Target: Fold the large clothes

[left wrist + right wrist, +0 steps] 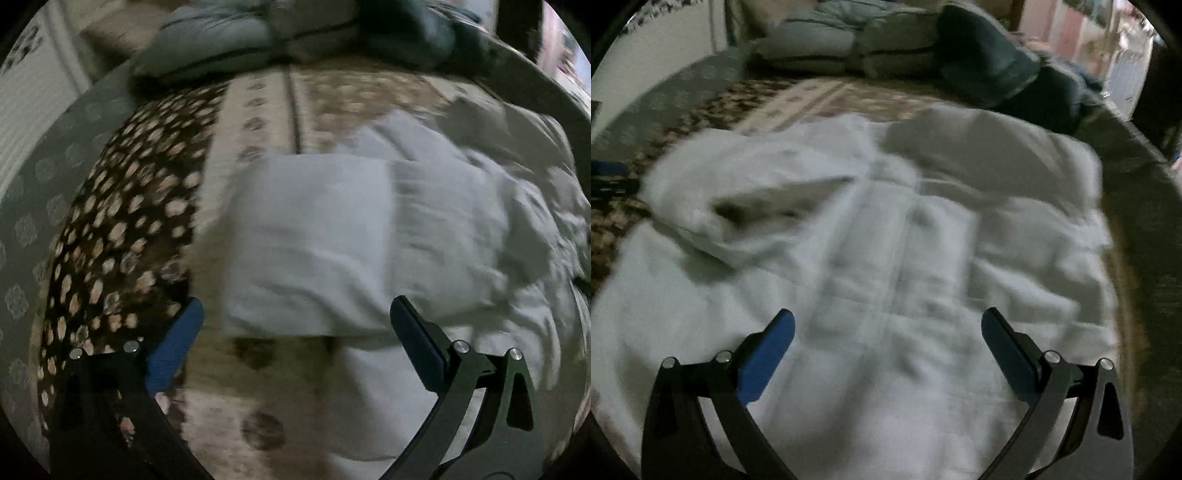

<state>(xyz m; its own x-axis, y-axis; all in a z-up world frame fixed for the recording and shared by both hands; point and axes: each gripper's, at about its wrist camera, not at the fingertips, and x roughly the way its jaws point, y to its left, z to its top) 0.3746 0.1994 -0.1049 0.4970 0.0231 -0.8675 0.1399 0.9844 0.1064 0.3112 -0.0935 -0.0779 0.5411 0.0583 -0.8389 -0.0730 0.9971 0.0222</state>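
The left tool hangs spread wide and empty, the rumpled white cloth garment just ahead of its fingers on the brown patterned bedspread. The right tool, equally wide and empty, hovers directly over that garment.

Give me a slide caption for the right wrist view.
Open right gripper above a rumpled white garment on a patterned bed.

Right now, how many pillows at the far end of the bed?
3 visible: two light pillows side by side, one dark pillow to their right. Blurry; more may be hidden.
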